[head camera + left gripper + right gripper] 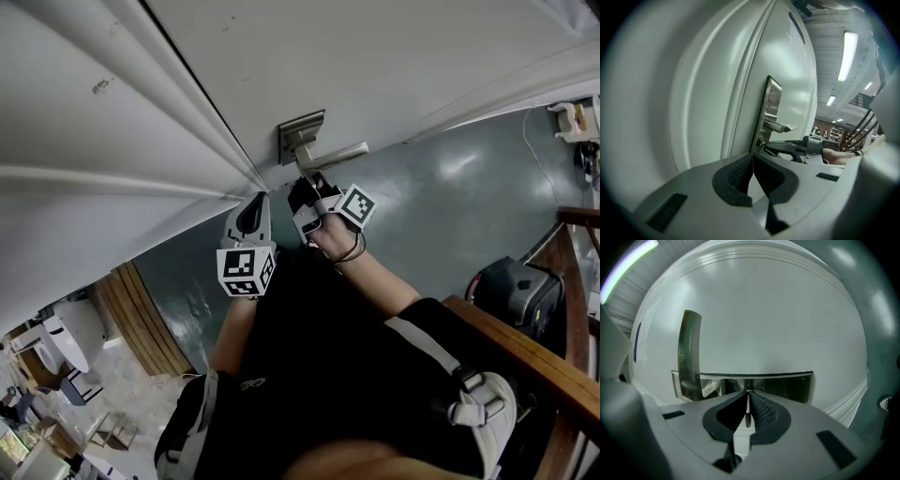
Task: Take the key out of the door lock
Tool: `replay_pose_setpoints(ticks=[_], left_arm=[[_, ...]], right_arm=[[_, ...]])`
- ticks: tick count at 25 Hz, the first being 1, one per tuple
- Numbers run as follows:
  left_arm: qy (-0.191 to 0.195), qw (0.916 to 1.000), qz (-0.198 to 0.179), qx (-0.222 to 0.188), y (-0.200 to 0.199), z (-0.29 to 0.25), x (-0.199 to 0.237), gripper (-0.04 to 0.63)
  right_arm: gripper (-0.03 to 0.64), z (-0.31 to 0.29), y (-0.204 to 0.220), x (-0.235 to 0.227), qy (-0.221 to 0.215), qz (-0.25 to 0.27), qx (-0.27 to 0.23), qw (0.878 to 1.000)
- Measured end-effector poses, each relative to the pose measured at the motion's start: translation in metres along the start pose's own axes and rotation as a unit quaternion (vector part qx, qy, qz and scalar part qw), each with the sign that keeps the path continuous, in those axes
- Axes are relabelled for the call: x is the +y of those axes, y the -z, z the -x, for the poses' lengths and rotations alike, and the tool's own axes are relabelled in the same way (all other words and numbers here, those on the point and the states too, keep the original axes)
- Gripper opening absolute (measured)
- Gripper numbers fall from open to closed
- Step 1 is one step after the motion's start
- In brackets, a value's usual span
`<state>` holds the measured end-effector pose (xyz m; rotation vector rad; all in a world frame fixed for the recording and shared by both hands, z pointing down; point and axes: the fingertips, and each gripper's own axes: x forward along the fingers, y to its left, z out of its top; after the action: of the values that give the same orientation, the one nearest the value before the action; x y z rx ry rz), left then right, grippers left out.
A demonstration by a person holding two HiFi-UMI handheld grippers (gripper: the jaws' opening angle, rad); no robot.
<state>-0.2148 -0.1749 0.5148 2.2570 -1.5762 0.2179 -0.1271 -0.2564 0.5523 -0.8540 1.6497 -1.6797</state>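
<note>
the right tool (pixel 306 193) is closed on the key (pixel 748 417): in the right gripper view its two ribbed pads stand only a sliver apart, with the key's thin metal flat pinched edge-on between them. the key's long axis runs along the tool, straight at the white door (pixel 394 56), and it points into the lock plate (pixel 298 127). its flat stands upright in that view, crosswise to the plate, which lies as a long shiny band across the picture. the pad tips sit right up at the plate, so the key's shaft and the keyhole are hidden and i cannot tell how deep the key sits. the lever handle (pixel 343 151) juts from the same plate just beside the tool's tips, and the pads do not touch it

the left tool (pixel 256 204) is just beside the right one, close to the door and to the side of the plate. its dark pads meet at the tips with nothing between them. from its own view the plate shows side-on, with the lever sticking out and the right tool's nose against the plate under the lever. below the door, the green floor (pixel 459 202) shows in the head view
</note>
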Motion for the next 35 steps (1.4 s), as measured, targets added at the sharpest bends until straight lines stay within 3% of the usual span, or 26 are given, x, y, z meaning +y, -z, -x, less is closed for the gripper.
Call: replay_pose_setpoints(ticks=[12, 35], left_arm=[[-0.007, 1.0, 0.001, -0.003, -0.003, 0.0, 0.013, 0.025], [0.041, 0.9991, -0.006, 0.003, -0.002, -0.008, -0.001, 0.025]], right_arm=[[0.029, 0.011, 0.003, -0.002, -0.01, 0.02, 0.001, 1.0], [0.029, 0.028, 0.006, -0.002, -0.01, 0.037, -0.022, 0.999]])
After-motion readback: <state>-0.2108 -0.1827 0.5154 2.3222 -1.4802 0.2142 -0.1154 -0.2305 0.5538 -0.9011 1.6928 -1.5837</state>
